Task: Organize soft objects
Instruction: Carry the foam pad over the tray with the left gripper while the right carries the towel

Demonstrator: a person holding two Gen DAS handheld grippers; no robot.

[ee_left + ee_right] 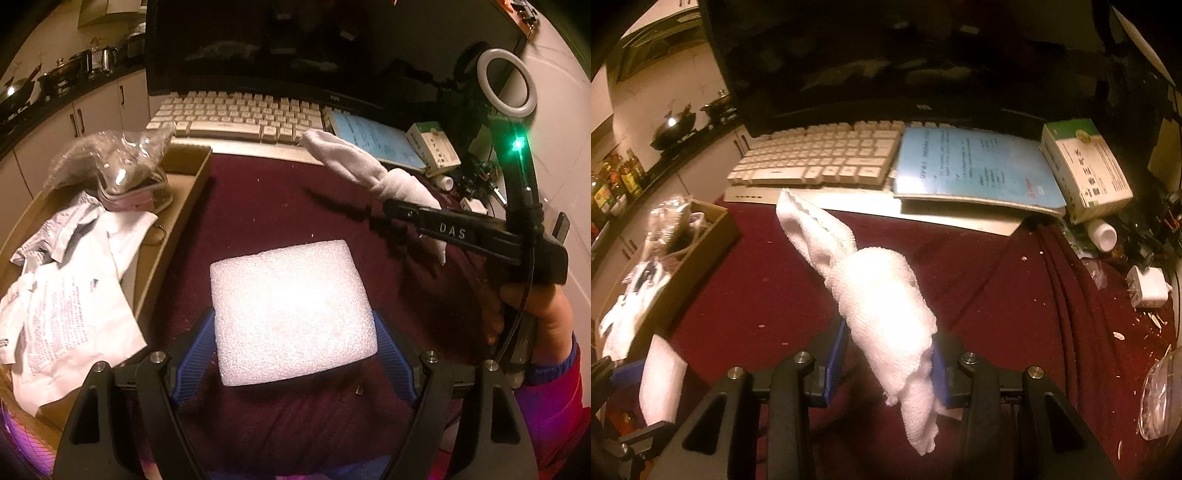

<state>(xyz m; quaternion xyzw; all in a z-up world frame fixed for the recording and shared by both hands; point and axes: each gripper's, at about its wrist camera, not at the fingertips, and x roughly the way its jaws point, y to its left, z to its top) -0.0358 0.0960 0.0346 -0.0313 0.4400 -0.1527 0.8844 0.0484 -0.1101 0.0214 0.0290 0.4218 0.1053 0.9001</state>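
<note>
The left gripper [295,332] is clamped across a white foam block [291,310], its blue pads [194,350] pressing the block's two side faces; the block is held above the maroon cloth [258,206] that covers the desk, toward the near edge. The right gripper [886,354] is closed on a white towel [882,295], a loose roll pinched about halfway along; one end points up toward the keyboard [816,158] at the desk's far edge, the other droops below the pads. A cardboard tray [184,206] sits along the desk's left edge, already holding crumpled paper [70,291] and a clear plastic bag [110,162] (most likely where the soft things are meant to go).

Judging by looks, the foam is very light and springy; it will dent under hard pressure, so a grip on its flat sides with modest force suits it. The towel is limp and light; it sags wherever unsupported, so a hold near the middle of the bundle keeps both tails short, though the roll may loosen when set down.
</note>
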